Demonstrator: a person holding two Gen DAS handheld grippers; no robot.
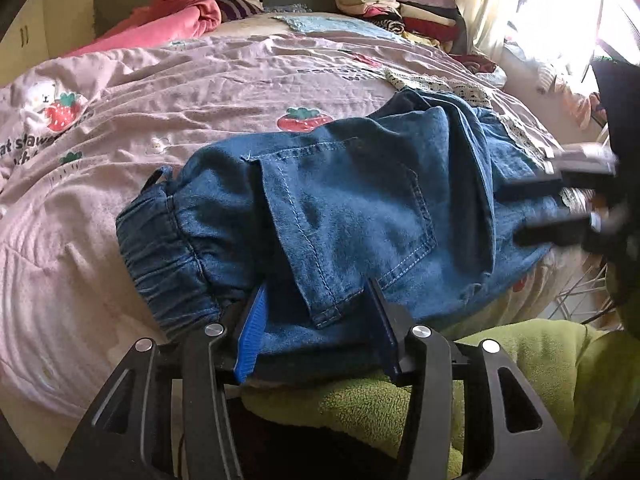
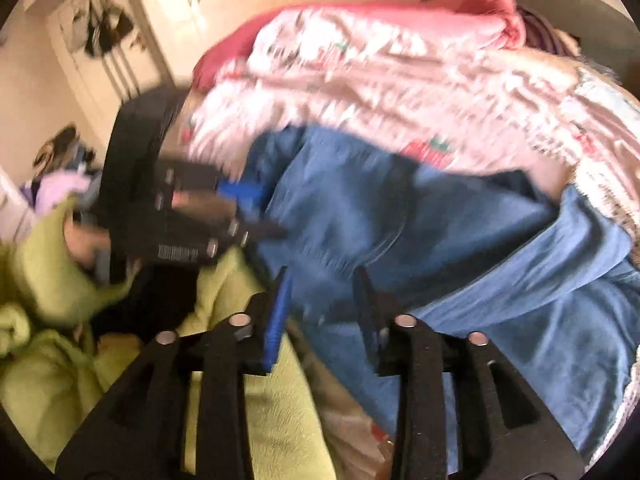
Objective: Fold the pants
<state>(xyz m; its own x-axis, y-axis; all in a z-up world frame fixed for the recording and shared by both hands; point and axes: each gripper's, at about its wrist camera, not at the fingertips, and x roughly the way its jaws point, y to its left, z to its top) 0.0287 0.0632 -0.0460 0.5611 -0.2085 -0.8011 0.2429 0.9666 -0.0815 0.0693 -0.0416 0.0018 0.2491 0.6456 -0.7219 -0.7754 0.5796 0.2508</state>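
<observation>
Blue denim pants [image 1: 340,208] lie bunched on the pink strawberry bedspread [image 1: 160,92], elastic waistband to the left, a back pocket facing up. My left gripper [image 1: 316,292] is open at the pants' near edge, with denim lying between its fingers. My right gripper [image 1: 516,212] shows at the right, black fingers apart, over the pants' right end. In the blurred right wrist view my right gripper [image 2: 322,276] is open over the denim [image 2: 400,232], and the left gripper [image 2: 256,212] is at the pants' left edge.
A stack of folded clothes [image 1: 400,8] stands at the bed's far right. A pink blanket [image 1: 172,16] lies at the far left. The person's green fleece [image 1: 520,380] is at the bed's near edge. A bright window [image 1: 568,20] is at the right.
</observation>
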